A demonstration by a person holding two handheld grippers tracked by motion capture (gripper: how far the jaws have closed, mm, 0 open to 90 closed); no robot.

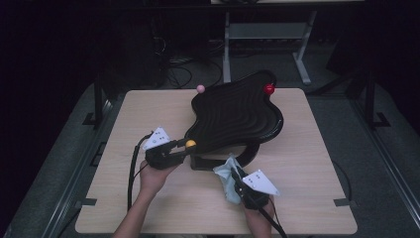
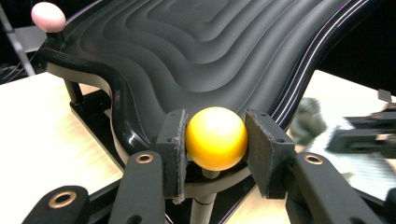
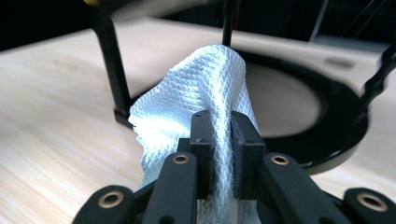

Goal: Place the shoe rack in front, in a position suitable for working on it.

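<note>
**Yellow ball gripped, cloth pinched**

Pale wood bench [image 1: 148, 208], dark room behind it. At the near-left corner of the black wavy tray [image 1: 237, 111], which stands tilted on a black stand [image 1: 218, 161] near the bench's middle, the yellow ball [image 2: 216, 138] sits between the pads of the left claw [image 2: 216, 144]; both pads press its sides, jaws partly open around it. A pink ball [image 2: 48, 17] and a red ball [image 1: 269, 89] top the tray's far corners. Near the front edge, the right claw [image 3: 222, 140] is clenched on a white cloth [image 3: 196, 88], whose long fold rises upright from the jaws, just beside the stand's ring base.
</note>
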